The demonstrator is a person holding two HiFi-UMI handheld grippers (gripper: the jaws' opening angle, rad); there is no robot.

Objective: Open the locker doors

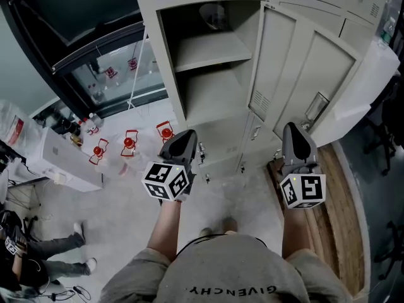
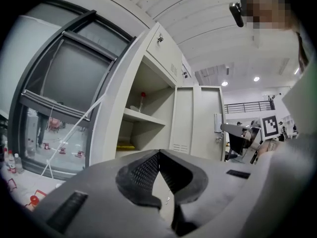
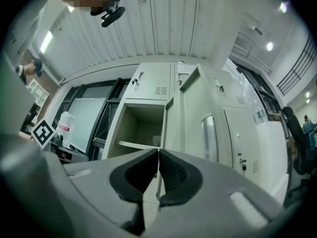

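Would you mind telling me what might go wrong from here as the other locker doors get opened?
The open door stands out close beside the right gripper, so a sideways reach may bang into it. Both that gripper and the left gripper have their jaws shut on nothing; unless they open first, they may just skid off a closed door.

GIVENCHY, upside down across grey T-shirt (image 1: 221, 271), red label on white bag (image 1: 9, 120) perhaps lettered, too small to read
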